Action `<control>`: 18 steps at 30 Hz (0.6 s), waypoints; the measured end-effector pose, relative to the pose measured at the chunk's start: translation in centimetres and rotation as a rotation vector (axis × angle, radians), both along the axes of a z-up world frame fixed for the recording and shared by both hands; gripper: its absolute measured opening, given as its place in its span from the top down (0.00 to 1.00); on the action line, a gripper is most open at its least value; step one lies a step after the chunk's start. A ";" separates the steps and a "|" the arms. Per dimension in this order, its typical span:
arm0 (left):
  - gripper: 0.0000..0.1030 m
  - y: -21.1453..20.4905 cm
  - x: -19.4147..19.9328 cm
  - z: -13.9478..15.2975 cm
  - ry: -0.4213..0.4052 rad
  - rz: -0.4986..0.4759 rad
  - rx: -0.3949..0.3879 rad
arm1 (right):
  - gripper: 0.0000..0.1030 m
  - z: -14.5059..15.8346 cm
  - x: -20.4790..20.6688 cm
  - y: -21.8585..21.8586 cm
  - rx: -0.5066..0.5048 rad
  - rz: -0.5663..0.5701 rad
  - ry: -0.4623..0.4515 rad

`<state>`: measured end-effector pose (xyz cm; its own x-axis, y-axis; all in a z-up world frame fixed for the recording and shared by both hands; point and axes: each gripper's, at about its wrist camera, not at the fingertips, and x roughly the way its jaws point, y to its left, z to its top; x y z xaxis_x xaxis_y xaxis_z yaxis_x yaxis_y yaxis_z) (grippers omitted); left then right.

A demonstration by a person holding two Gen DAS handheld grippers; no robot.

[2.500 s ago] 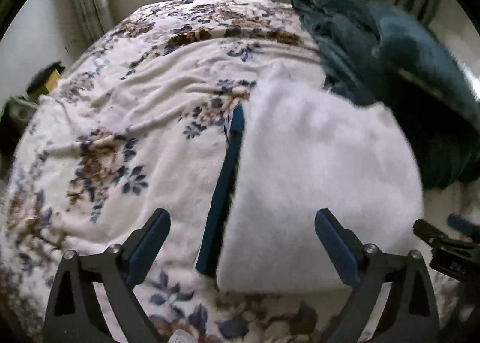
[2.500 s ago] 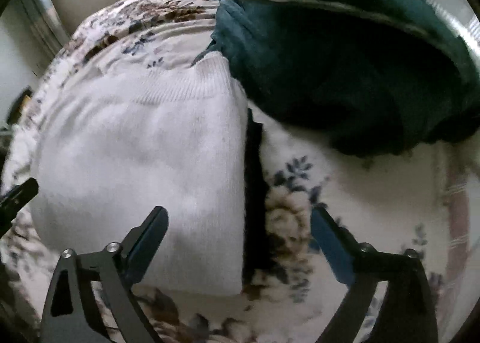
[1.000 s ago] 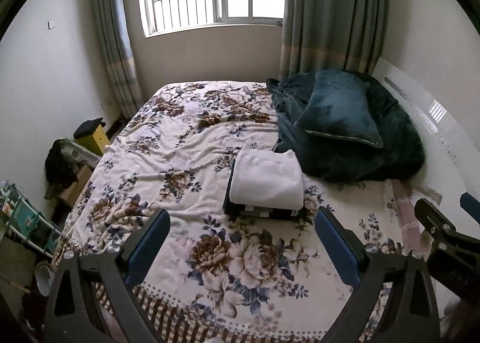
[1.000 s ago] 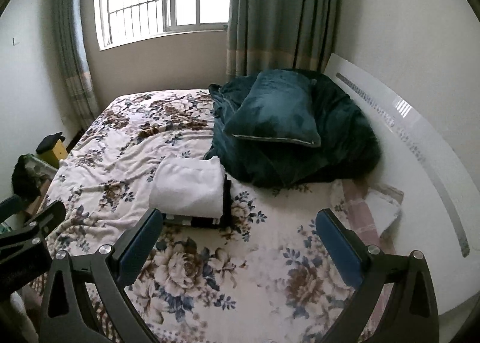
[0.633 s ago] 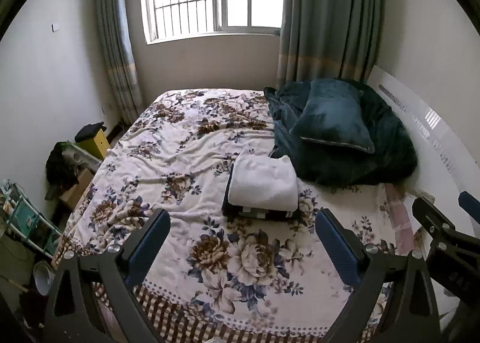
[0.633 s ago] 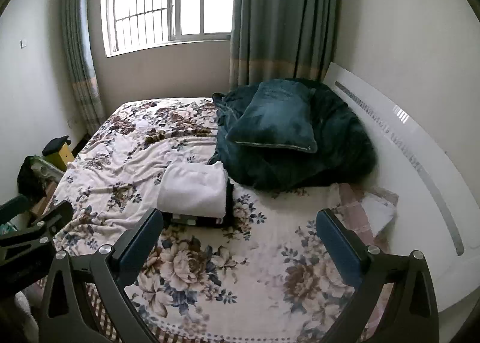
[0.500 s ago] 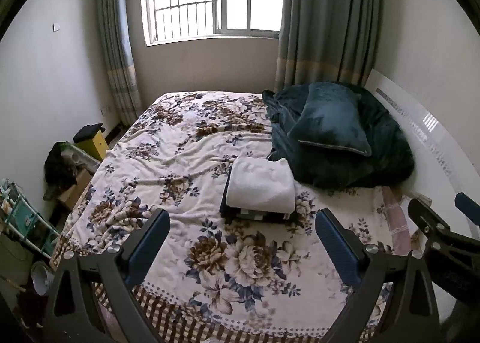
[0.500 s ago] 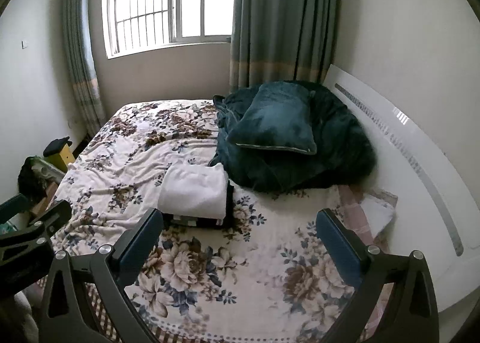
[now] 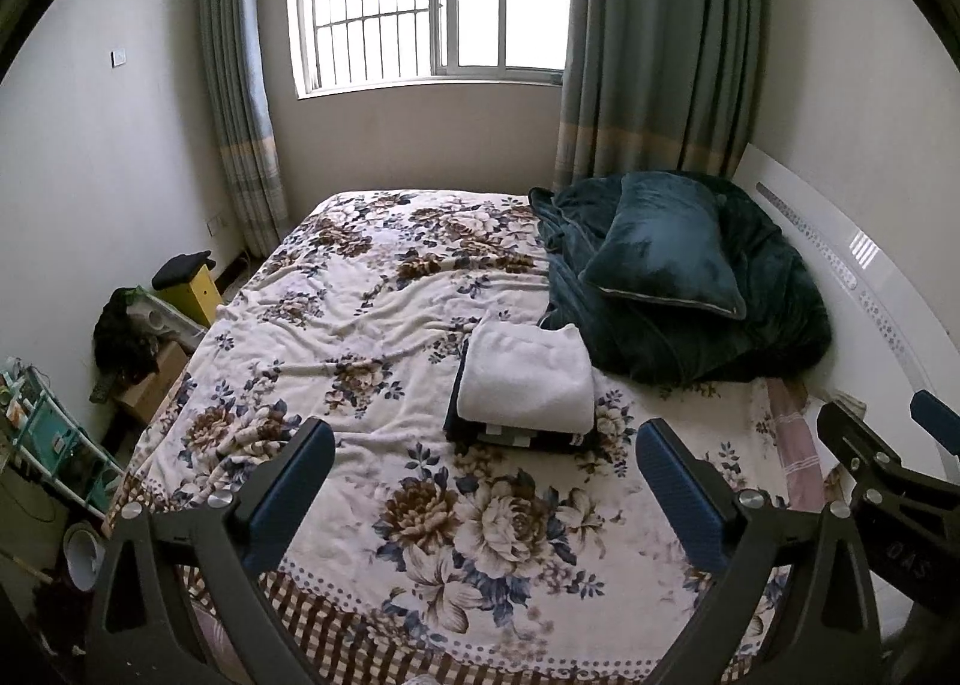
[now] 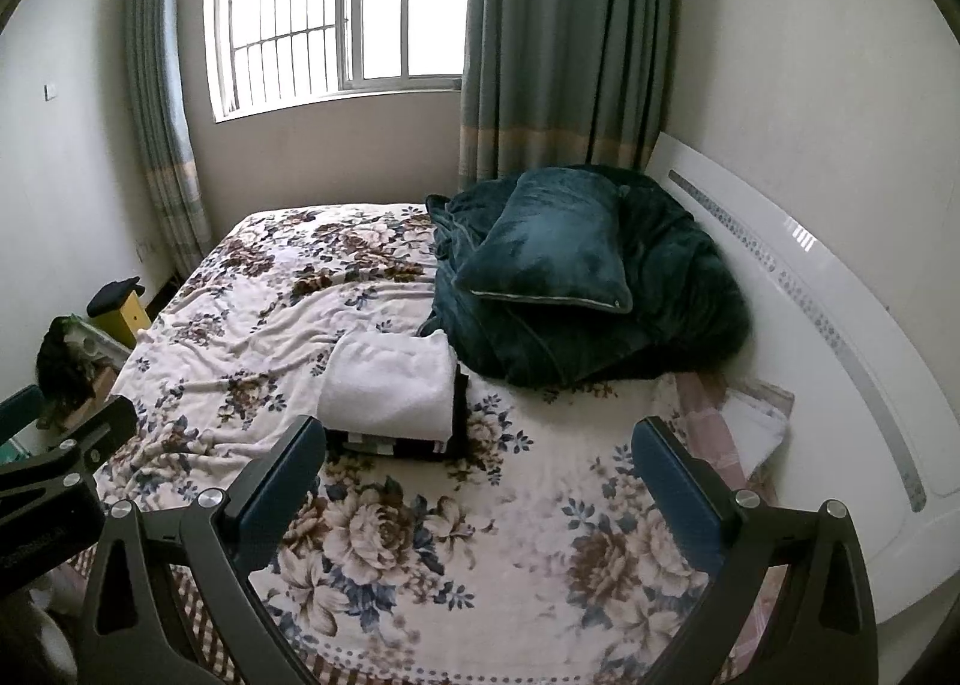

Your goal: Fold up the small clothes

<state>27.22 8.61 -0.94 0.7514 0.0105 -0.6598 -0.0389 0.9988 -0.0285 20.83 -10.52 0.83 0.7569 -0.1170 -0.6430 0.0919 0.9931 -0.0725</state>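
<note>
A folded white sweater (image 9: 525, 379) lies on top of a stack of folded dark and striped clothes (image 9: 516, 436) in the middle of the floral bed (image 9: 372, 325). The stack also shows in the right wrist view, white sweater (image 10: 390, 382) on top. My left gripper (image 9: 486, 481) is open and empty, held well back from the stack, above the bed's near part. My right gripper (image 10: 480, 475) is open and empty, also far back from the stack. The right gripper's body shows at the right edge of the left wrist view (image 9: 888, 469).
A dark teal pillow (image 9: 666, 253) rests on a heaped teal blanket (image 9: 768, 313) against the white headboard (image 9: 870, 289). A folded pink and white cloth (image 10: 744, 415) lies by the headboard. Boxes, a yellow stool (image 9: 192, 283) and clutter stand on the floor left of the bed.
Both grippers have pulled far back and up from the folded stack, from right over it to a view of the whole bed. The stack has stayed where it was.
</note>
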 end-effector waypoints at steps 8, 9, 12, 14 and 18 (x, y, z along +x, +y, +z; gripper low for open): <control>0.00 -0.1 0.1 0.0 0.005 -0.002 0.000 | 0.00 0.0 0.1 0.0 0.001 0.003 -0.001; 0.00 -0.1 0.1 0.0 0.005 -0.002 0.001 | 0.00 0.0 0.0 0.0 0.002 0.002 -0.001; 0.00 -0.2 0.1 0.0 0.006 0.000 0.002 | 0.00 0.0 0.3 -0.1 0.002 0.002 0.001; 0.00 -0.2 0.0 -0.1 0.008 0.001 0.000 | 0.00 0.0 0.4 0.0 0.002 0.006 0.003; 0.00 -0.2 -0.2 -0.1 0.010 0.003 -0.002 | 0.00 0.3 0.7 0.3 0.002 0.017 0.009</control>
